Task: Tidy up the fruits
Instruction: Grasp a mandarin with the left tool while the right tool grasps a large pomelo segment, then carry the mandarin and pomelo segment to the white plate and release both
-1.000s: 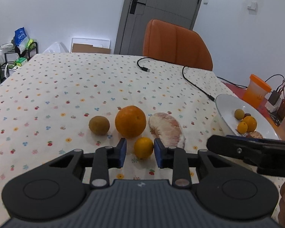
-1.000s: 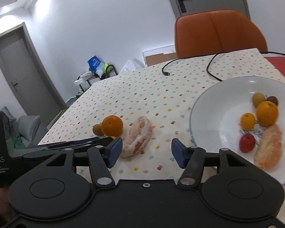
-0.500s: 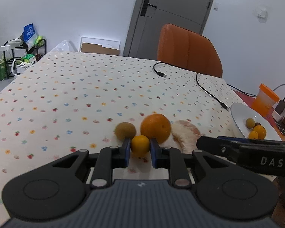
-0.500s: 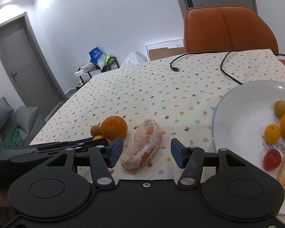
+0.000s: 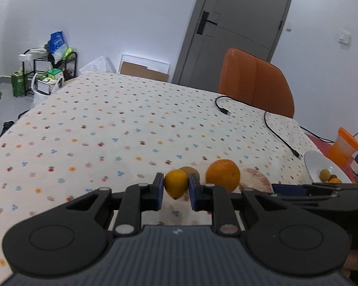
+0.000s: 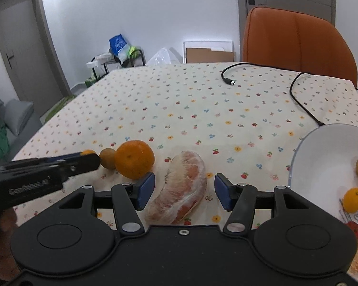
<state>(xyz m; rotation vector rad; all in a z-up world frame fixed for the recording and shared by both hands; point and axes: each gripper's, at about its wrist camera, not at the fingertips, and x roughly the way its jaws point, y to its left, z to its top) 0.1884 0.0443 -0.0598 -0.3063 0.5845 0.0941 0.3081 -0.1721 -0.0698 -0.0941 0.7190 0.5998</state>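
My left gripper (image 5: pixel 176 190) is shut on a small yellow-orange citrus (image 5: pixel 176 184) and holds it above the tablecloth. Behind it lie a brown kiwi (image 5: pixel 191 170), a large orange (image 5: pixel 223 175) and a peeled pomelo segment (image 5: pixel 255 180). My right gripper (image 6: pixel 183 190) is open, its fingers on either side of the pomelo segment (image 6: pixel 179 196), which lies on the cloth. The large orange (image 6: pixel 134 159) and kiwi (image 6: pixel 108 158) sit to its left. A white plate (image 6: pixel 322 152) at the right holds several small fruits.
A black cable (image 5: pixel 269 128) lies across the far right of the flowered tablecloth (image 5: pixel 107 131). An orange chair (image 5: pixel 255 81) stands behind the table. An orange-lidded cup (image 5: pixel 343 147) stands past the plate (image 5: pixel 315 166). The left gripper's body (image 6: pixel 35 174) reaches in at the left of the right wrist view.
My left gripper closed on the small citrus and lifted it off the cloth. My right gripper moved left from the plate until its open fingers came around the pomelo segment.
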